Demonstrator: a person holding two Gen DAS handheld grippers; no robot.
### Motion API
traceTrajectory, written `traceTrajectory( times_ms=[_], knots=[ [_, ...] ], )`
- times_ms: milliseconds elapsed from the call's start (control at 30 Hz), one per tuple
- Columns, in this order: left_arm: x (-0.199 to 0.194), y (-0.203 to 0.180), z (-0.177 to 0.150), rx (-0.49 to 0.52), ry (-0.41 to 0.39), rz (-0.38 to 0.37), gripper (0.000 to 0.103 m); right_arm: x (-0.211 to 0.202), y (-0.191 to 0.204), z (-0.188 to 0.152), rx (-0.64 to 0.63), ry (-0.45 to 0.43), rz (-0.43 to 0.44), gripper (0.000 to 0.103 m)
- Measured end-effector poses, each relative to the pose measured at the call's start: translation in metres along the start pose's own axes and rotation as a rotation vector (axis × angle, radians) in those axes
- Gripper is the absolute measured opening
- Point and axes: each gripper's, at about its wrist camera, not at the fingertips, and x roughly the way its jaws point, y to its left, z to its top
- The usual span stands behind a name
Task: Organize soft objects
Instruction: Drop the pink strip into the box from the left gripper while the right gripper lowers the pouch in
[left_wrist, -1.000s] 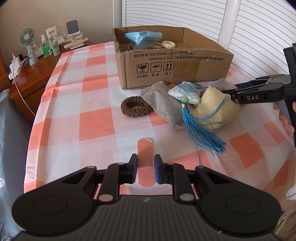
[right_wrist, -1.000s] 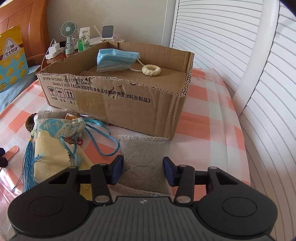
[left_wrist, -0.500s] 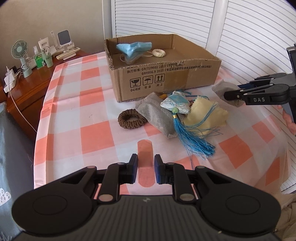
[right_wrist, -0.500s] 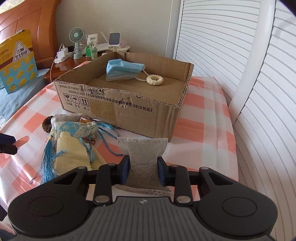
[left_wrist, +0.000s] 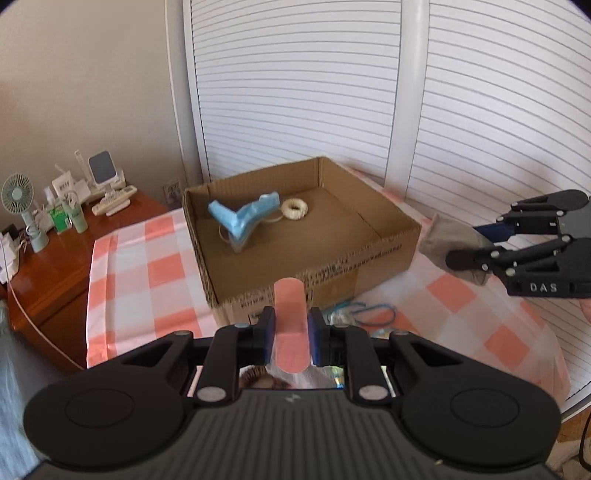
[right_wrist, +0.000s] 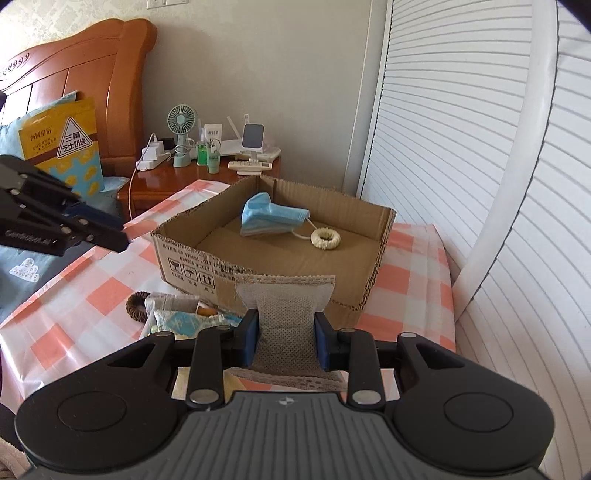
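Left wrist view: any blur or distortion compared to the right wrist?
Left wrist view: soft motion blur on the cardboard box print and the nightstand items, shutter slats bowed by the fisheye. Right wrist view: sharper, box print legible; same bowing, shutters bright but not blown out.

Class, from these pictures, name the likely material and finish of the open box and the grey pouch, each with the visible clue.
Box: corrugated cardboard, matte brown; fluted edges show along its torn rim. Grey pouch: probably woven or mesh fabric, matte; dotted weave, crimped hem.
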Motion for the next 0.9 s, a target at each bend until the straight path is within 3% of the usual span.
traceTrajectory(
  times_ms=[233,300,333,367,433,467,767,900],
  knots=[
    [0.052,0.016,0.046,-0.013,-0.015,0.025,0.017,0.005,-0.007,0.016,0.014,-0.036,-0.013,0.035],
    [0.068,0.021,0.051,-0.022,-0.019,0.041,0.023,0.008,-0.009,0.019,0.018,-0.036,-0.013,0.035],
    [0.075,0.024,0.051,-0.026,-0.02,0.055,0.038,0.01,-0.01,0.019,0.02,-0.036,-0.014,0.035],
    [0.082,0.026,0.052,-0.038,-0.013,0.059,0.062,0.012,-0.01,0.02,0.022,-0.035,-0.014,0.035],
    [0.088,0.03,0.05,-0.053,-0.011,0.068,0.093,0.016,-0.012,0.021,0.026,-0.03,-0.016,0.035],
    [0.087,0.03,0.047,-0.057,-0.029,0.089,0.097,0.018,-0.013,0.022,0.028,-0.029,-0.017,0.035],
    [0.044,0.017,0.022,-0.035,-0.068,0.172,0.102,0.037,-0.017,0.027,0.059,-0.002,-0.008,0.035],
    [0.024,0.006,0.004,-0.061,-0.079,0.172,0.103,0.046,-0.016,0.034,0.057,0.006,-0.01,0.035]
  ],
)
